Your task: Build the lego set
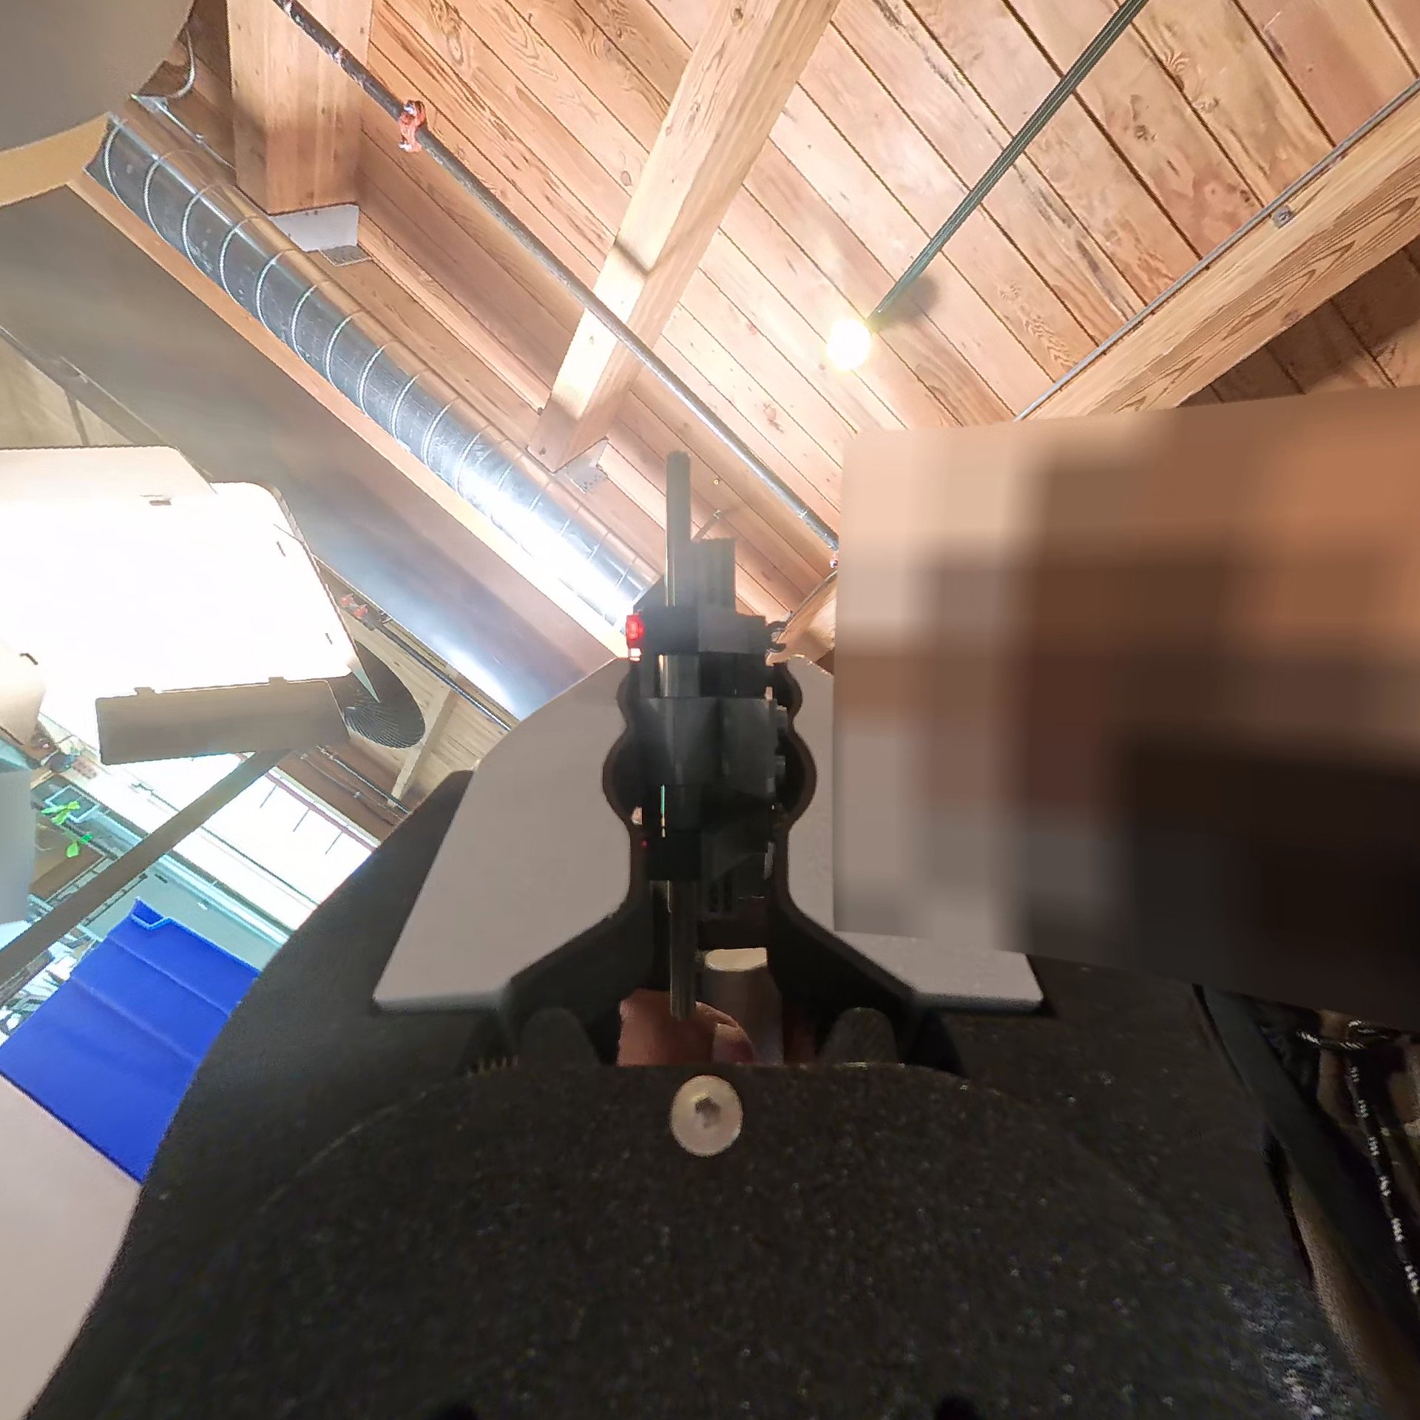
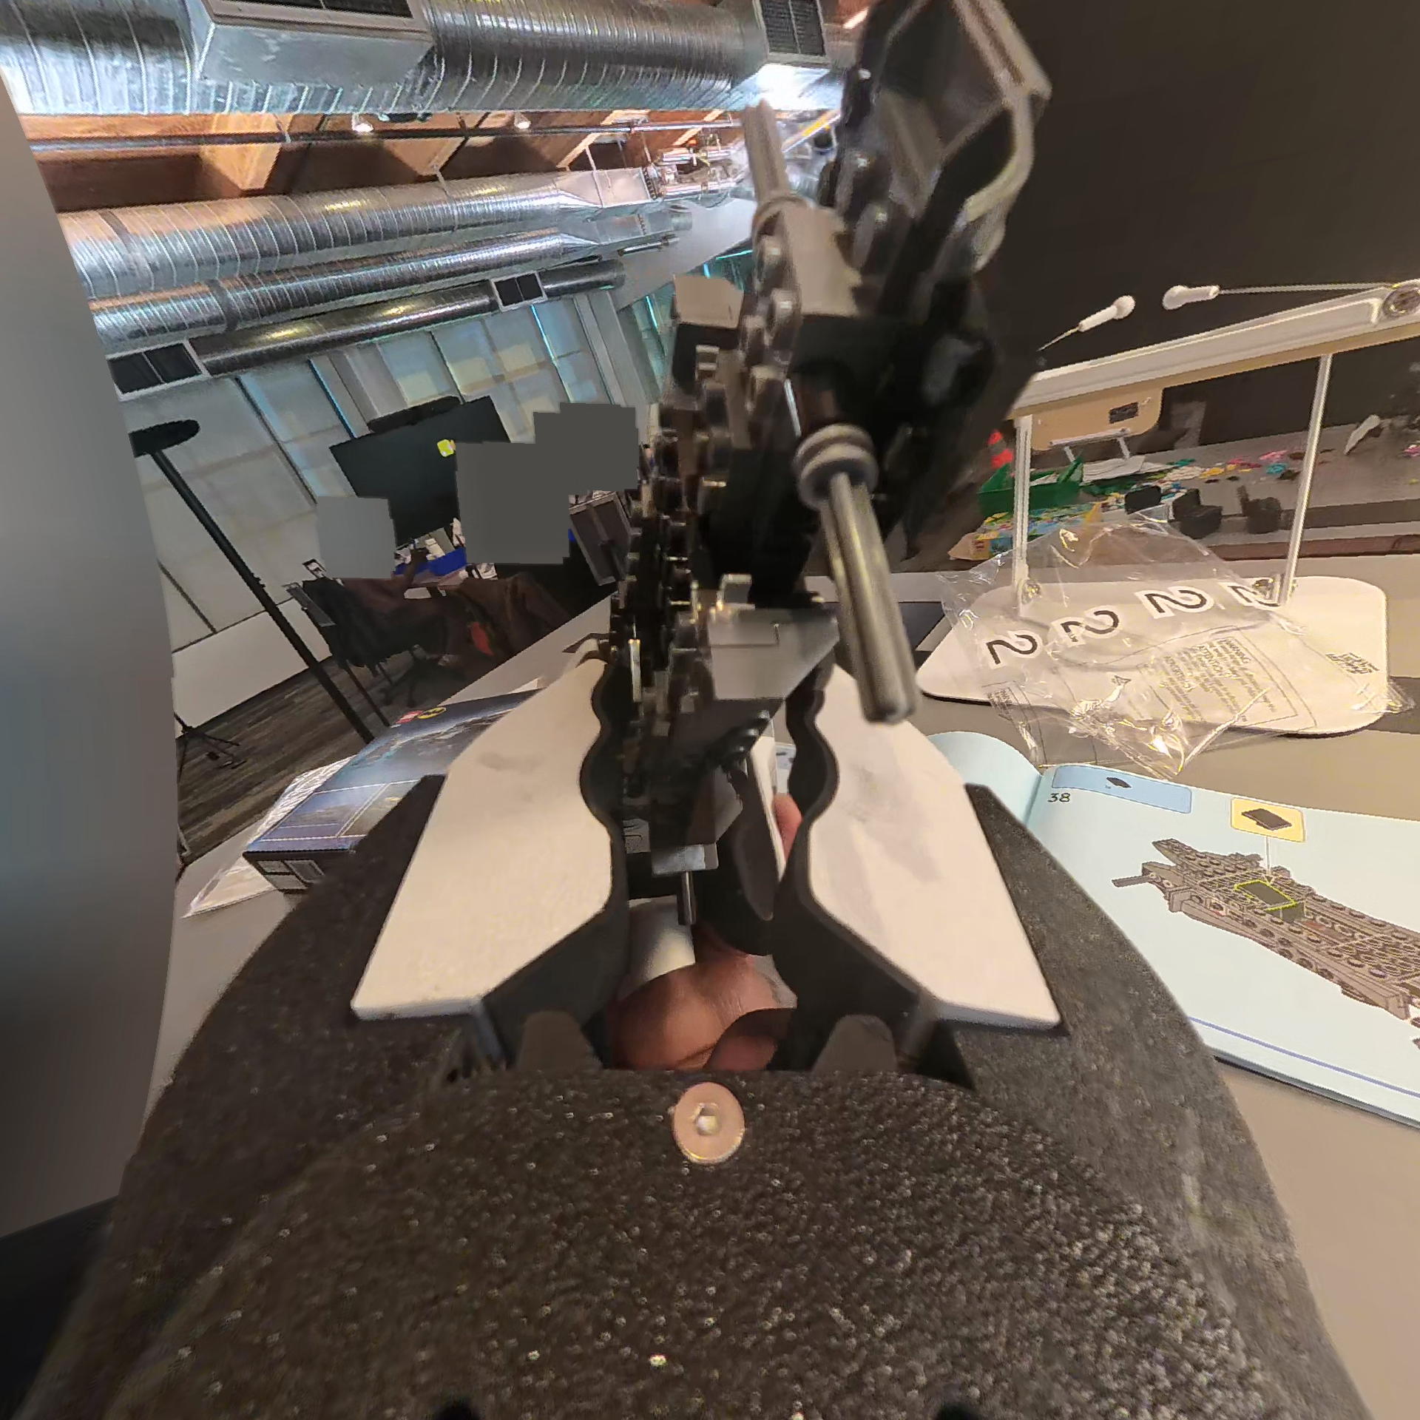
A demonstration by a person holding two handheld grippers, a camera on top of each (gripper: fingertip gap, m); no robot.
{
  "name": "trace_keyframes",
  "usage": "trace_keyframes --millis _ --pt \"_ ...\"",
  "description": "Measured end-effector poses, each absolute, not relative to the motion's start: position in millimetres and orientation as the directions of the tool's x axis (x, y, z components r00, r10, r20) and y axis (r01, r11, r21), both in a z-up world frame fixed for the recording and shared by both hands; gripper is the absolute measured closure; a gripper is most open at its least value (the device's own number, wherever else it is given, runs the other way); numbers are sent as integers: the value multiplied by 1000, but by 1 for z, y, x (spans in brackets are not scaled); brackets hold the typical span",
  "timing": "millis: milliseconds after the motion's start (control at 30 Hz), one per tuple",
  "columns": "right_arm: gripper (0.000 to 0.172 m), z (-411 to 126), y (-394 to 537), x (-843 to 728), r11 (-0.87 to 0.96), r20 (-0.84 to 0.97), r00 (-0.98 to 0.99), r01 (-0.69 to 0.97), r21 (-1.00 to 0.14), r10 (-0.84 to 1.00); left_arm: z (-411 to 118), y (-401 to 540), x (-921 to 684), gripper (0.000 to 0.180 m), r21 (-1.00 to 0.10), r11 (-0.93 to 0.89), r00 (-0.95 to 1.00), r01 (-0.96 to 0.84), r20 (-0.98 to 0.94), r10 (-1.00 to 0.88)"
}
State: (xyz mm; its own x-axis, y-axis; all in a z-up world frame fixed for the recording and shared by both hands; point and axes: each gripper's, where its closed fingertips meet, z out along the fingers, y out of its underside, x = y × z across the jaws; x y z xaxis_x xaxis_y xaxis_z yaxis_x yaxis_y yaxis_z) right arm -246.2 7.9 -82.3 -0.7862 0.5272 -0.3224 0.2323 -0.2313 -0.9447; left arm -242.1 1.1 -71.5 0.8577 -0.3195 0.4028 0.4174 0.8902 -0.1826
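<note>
Both grippers are clamping the same dark grey brick model (image 2: 714,584): the left gripper (image 1: 703,738) is pinching its narrow end, tipped up toward the wooden ceiling (image 1: 768,192), while the right gripper (image 2: 695,761) is squeezing its lower end with pads pressed to its sides. Right of the model, an instruction booklet (image 2: 1229,922) is lying open beside emptied clear bags (image 2: 1152,653), so I judge the build partway done, with grey axles (image 2: 868,607) still sticking out bare.

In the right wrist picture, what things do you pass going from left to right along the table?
Dark box → dark brick model between the gripper's fingers → open instruction booklet, with the clear plastic bag behind it, farthest right.
</note>
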Motion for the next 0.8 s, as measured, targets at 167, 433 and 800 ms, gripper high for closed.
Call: trace_keyframes --millis 167,433,800 --pt "130 -81 9 -245 -247 -337 -782 239 -939 524 -70 2 -240 149 -217 893 870 394 403 -286" --pt "136 -82 7 -244 -281 -412 -793 313 -907 448 -69 3 -241 149 -240 896 876 373 409 -255" --pt "136 -80 5 -242 -316 -463 -800 358 -879 381 -66 3 -239 149 -275 893 888 356 396 -232"
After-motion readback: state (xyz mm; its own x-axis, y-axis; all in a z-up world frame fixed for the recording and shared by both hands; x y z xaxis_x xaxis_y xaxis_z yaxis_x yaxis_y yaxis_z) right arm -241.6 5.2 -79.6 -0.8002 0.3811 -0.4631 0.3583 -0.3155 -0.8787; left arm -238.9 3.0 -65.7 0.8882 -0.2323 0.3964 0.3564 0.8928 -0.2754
